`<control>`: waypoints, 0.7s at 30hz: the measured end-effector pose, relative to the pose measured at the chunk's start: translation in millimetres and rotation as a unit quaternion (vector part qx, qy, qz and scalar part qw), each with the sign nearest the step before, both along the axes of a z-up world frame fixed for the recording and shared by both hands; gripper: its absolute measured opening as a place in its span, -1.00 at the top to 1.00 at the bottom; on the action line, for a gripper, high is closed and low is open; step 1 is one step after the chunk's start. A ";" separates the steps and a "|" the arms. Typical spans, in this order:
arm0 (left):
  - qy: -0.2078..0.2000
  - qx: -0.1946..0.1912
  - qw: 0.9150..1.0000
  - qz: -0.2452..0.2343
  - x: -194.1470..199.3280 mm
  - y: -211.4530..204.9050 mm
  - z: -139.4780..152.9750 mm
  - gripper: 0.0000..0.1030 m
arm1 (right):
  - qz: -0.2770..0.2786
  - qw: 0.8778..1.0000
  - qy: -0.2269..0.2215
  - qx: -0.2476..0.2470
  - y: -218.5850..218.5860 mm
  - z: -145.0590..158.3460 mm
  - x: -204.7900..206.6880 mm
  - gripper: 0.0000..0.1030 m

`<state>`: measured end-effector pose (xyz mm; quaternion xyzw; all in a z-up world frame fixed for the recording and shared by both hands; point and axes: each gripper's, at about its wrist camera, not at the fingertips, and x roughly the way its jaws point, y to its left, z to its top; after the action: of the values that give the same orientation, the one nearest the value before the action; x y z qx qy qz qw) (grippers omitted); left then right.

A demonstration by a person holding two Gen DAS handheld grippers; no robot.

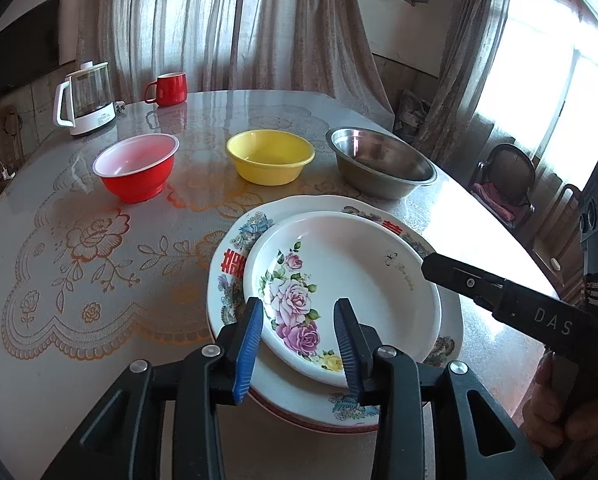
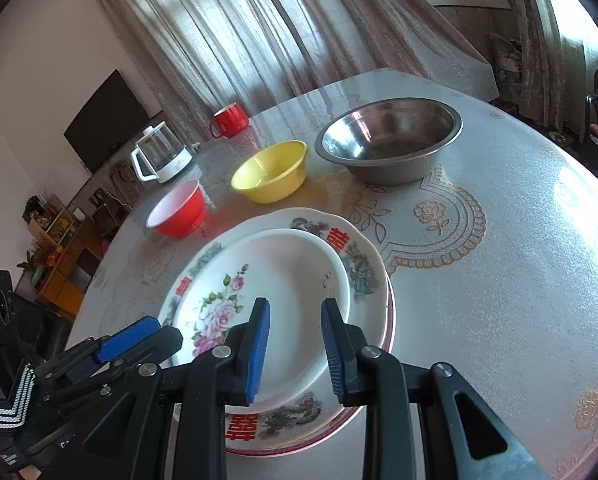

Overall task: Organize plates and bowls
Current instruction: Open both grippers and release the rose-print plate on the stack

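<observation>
Left wrist view: the left gripper (image 1: 299, 340) is spread open, holding nothing, its jaws straddling the near rim of the rose plate (image 1: 351, 280) stacked on a bigger plate (image 1: 451, 328).

Right wrist view: the right gripper (image 2: 295, 344) hangs open and empty over the same rose plate (image 2: 283, 280), table (image 2: 479, 300) beneath.

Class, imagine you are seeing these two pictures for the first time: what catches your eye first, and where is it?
The rose-painted plate stacked on a larger patterned plate sits nearest, between both open grippers. Behind it stand three bowls in a row: red bowl, yellow bowl, steel bowl.
</observation>
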<state>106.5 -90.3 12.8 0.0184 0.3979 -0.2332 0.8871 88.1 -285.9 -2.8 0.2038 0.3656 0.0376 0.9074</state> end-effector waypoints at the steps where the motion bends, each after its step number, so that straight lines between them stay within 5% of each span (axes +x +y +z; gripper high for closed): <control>1: 0.001 0.000 1.000 0.000 1.2 -0.2 0.8 0.27 | 0.000 1.000 -0.002 0.001 -0.3 1.6 0.7 0.47; 21: 0.027 -0.002 1.000 0.001 30.8 -6.2 10.1 -0.03 | -0.055 0.997 0.009 0.044 -51.1 8.3 25.0 0.41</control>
<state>137.3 -96.4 22.9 0.0098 0.4214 -0.2333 0.8763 113.1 -337.0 5.5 0.2637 0.3604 0.0018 0.8947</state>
